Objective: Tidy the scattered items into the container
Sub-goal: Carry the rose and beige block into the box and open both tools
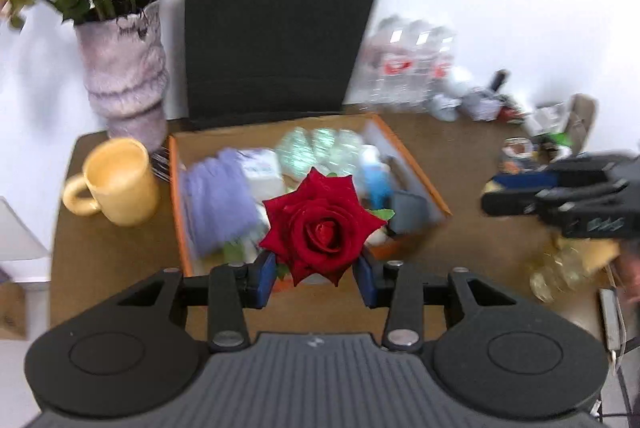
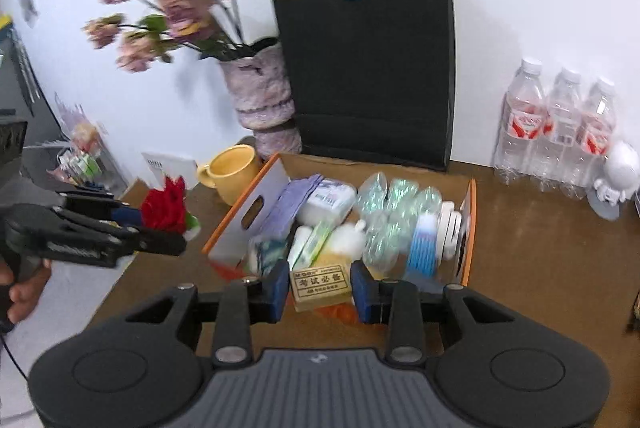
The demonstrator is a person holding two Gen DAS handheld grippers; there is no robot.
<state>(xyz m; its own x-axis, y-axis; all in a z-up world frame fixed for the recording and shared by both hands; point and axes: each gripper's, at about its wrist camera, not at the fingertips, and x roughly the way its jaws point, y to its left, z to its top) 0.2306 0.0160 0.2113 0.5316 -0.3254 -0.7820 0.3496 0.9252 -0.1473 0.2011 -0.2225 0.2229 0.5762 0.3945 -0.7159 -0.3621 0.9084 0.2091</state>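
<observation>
My left gripper point(image 1: 316, 278) is shut on a red rose point(image 1: 324, 228) and holds it over the near edge of the orange-rimmed box point(image 1: 408, 152). The box holds a purple cloth point(image 1: 218, 204), white packs, clear wrapped items and a blue item. In the right wrist view my right gripper point(image 2: 320, 288) is shut on a small tan box with printed characters point(image 2: 320, 286), above the near edge of the orange-rimmed box point(image 2: 472, 220). The left gripper point(image 2: 160, 234) with the rose point(image 2: 166, 206) shows at the left there.
A yellow mug point(image 1: 118, 182) and a pink vase of flowers point(image 1: 126, 76) stand left of the box. A black paper bag point(image 1: 276, 28) stands behind it. Water bottles point(image 2: 560, 124) and a white figurine point(image 2: 614, 176) stand at the right. Clutter lies on the floor beyond.
</observation>
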